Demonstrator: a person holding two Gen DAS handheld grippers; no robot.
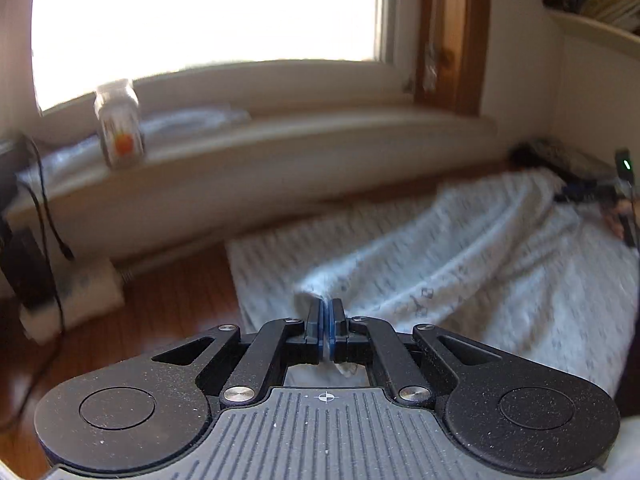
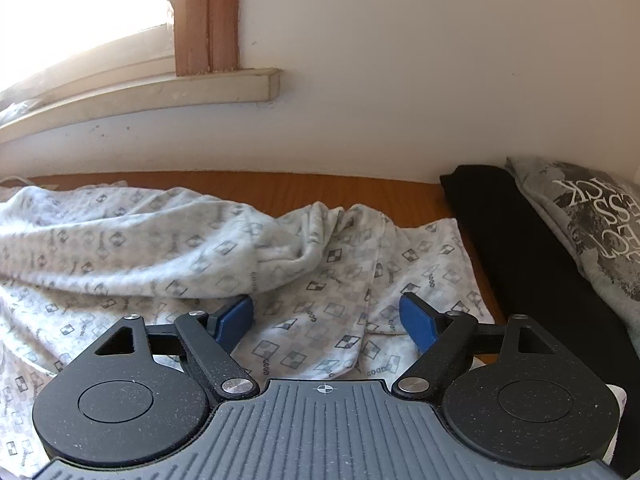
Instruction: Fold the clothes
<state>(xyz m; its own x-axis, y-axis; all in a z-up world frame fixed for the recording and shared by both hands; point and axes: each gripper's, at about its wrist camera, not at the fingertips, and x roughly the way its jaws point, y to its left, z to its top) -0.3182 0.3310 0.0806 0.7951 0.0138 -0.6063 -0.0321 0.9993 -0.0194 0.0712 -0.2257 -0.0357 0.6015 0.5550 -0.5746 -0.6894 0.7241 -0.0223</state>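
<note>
Patterned white garment (image 2: 160, 240) lies rumpled, folding barely begun: left gripper (image 1: 325, 320) pinches its near edge, right gripper (image 2: 326, 316) gapes empty above it.

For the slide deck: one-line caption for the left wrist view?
Left gripper, jaws shut on a fold of the patterned garment spread on the wooden surface below the windowsill.

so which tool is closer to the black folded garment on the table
Right. The right tool hangs open over the patterned garment, just beside the black folded garment. The left tool is shut on the patterned garment's far end.
</note>
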